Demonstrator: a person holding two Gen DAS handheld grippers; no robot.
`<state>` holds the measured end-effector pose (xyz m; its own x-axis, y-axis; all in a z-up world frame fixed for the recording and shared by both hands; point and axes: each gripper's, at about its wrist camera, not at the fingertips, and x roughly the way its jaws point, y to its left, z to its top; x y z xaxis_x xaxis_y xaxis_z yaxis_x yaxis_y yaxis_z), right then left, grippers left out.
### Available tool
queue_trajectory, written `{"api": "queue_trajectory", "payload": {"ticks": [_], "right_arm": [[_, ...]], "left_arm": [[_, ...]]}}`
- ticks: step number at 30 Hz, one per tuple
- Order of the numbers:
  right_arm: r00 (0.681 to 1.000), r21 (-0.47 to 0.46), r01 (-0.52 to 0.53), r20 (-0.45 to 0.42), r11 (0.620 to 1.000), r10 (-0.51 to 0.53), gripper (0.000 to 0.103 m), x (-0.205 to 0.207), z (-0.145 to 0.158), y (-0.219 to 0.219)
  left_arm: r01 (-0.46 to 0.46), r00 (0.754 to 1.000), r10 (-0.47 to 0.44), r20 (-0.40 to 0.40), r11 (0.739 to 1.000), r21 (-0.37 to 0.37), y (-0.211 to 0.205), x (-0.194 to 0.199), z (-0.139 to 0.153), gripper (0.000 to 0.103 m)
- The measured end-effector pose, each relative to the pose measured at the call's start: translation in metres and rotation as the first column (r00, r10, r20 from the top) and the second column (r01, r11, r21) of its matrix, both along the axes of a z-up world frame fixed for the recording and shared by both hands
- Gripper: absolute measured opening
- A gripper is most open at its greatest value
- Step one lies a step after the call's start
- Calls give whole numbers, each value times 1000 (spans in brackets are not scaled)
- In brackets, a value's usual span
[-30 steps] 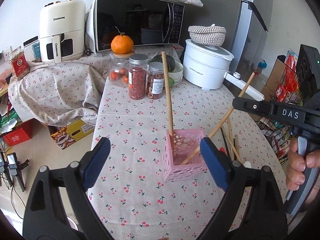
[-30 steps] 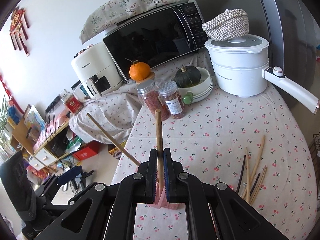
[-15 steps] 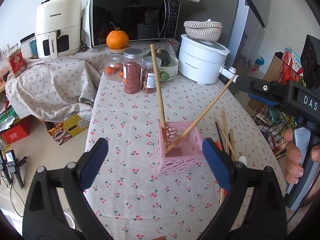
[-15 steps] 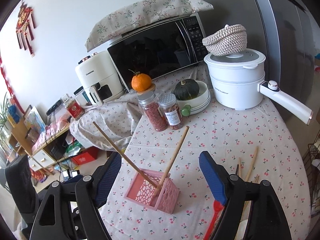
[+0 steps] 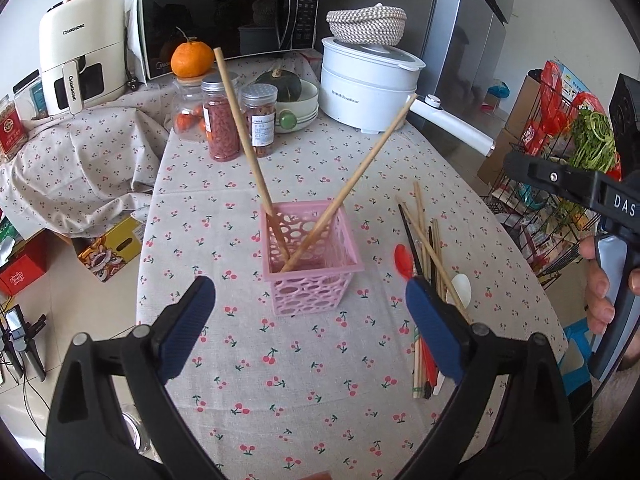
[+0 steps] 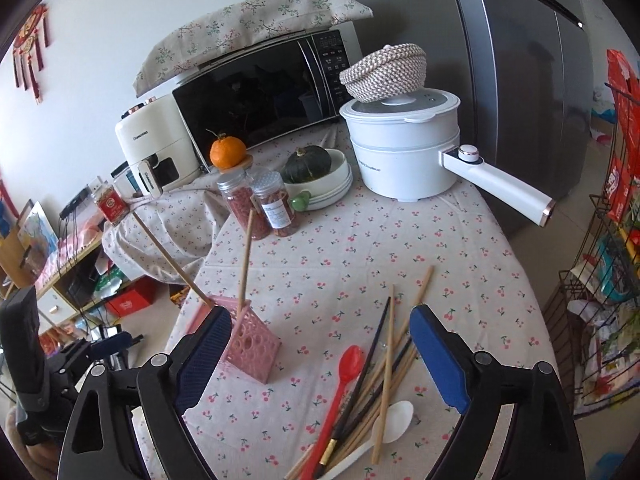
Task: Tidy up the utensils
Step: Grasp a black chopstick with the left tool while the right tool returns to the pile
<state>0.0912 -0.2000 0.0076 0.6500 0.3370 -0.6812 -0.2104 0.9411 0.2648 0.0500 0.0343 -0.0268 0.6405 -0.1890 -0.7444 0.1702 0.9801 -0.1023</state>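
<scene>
A pink perforated basket stands on the cherry-print tablecloth with two wooden chopsticks leaning crossed inside it. My left gripper is open, its blue pads wide on either side of the basket and short of it. To the basket's right lies a loose pile of chopsticks, with a red spoon and a white spoon. My right gripper hovers above that pile; its jaws are opening and hold nothing. The basket sits just left of it.
At the table's far end stand two spice jars, a jar topped by an orange, a bowl with a squash, a white cooker and a microwave. A wire rack stands to the right. A hand grips the right tool.
The right gripper let go of the chopstick, which now leans in the basket. That gripper drew back and right to above the utensil pile. The left gripper shifted slightly.
</scene>
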Motion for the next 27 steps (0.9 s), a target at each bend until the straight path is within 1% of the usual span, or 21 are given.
{"api": "queue_trajectory", "payload": {"ticks": [7,9,11,12,15,17,19,21,22,23,24,25,27], "right_arm": [[987,-96,55,-148,994,-69,92,1,-34,-32],[981,-123,66,-171,990,-86,92,1,-41,-40],[976,-138,72,-194,988,-99,92,1,-47,-50],[973,-140,81,-202,987,-109,92,2,-50,-54],[960,-149,135,-226,980,-167,92,6,-58,-70],[949,-153,172,-239,973,-206,92,10,-63,-81],[937,-141,196,-265,970,-228,92,15,-70,-92],[926,-135,213,-288,968,-244,92,20,-75,-101],[922,-139,217,-296,966,-250,92,22,-78,-105],[919,-146,218,-302,965,-253,92,24,-80,-108],[918,-154,216,-305,964,-255,92,26,-81,-110],[918,-162,213,-304,963,-255,92,27,-82,-113],[920,-183,205,-300,962,-253,92,30,-84,-116]], "left_arm": [[53,997,-50,-67,997,50,-38,-1,-16,96],[59,994,-53,-94,996,61,-52,-1,-20,96],[92,987,-86,-137,995,40,-68,2,-25,96],[109,983,-102,-150,993,43,-77,3,-27,96],[138,982,-121,-147,984,110,-106,9,-33,96],[137,982,-118,-150,983,119,-121,19,-38,93],[137,978,-118,-173,985,100,-134,37,-46,85],[127,974,-105,-201,987,100,-145,57,-55,66],[117,972,-93,-214,988,102,-150,67,-61,61],[107,971,-83,-225,989,99,-153,77,-66,52],[97,969,-73,-234,991,95,-156,86,-71,45],[88,968,-63,-241,992,92,-159,95,-75,42],[70,965,-46,-257,994,83,-163,110,-83,31]]}}
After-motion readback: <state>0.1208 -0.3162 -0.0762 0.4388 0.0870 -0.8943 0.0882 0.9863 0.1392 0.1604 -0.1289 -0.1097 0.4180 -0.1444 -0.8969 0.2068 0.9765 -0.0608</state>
